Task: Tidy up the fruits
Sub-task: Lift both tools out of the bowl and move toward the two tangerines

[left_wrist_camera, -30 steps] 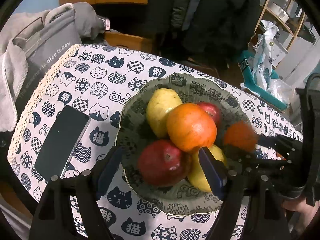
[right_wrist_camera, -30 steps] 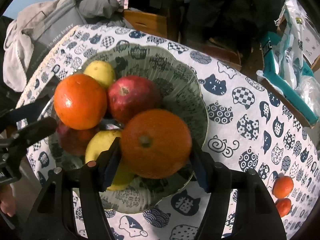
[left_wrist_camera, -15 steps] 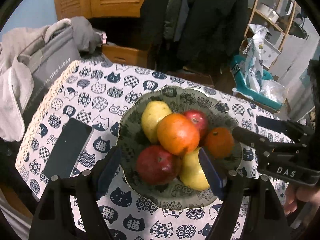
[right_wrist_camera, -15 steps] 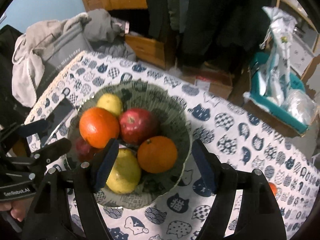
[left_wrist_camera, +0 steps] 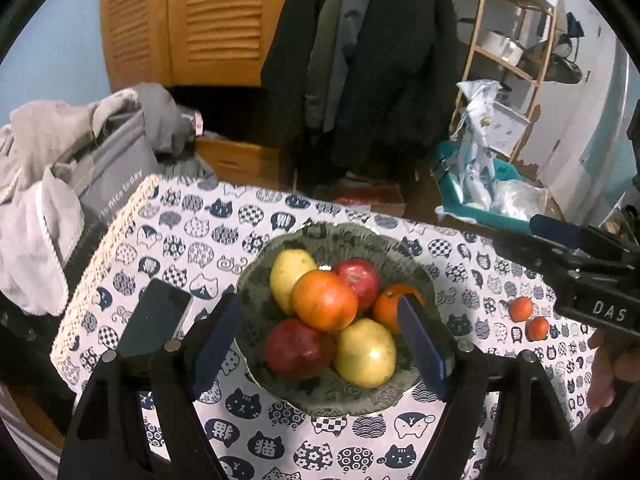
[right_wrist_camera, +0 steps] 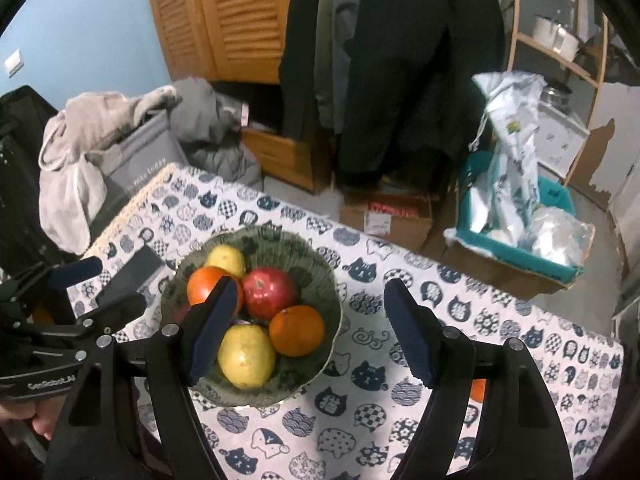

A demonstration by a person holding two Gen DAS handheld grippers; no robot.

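Blue walls [right_wrist_camera: 80, 20] flank louvred wooden doors [right_wrist_camera: 224, 16] hung with dark coats [right_wrist_camera: 392, 60], a wooden shelf rack [left_wrist_camera: 516, 60] stands right, and cardboard boxes [right_wrist_camera: 388, 212] sit on the floor.

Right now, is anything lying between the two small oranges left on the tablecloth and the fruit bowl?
Nothing visible does. The two small oranges sit on bare tablecloth beside the bowl, with only patterned cloth between them.

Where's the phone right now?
In the left wrist view, the phone lies flat on the tablecloth, just left of the fruit bowl, near the table's left edge.
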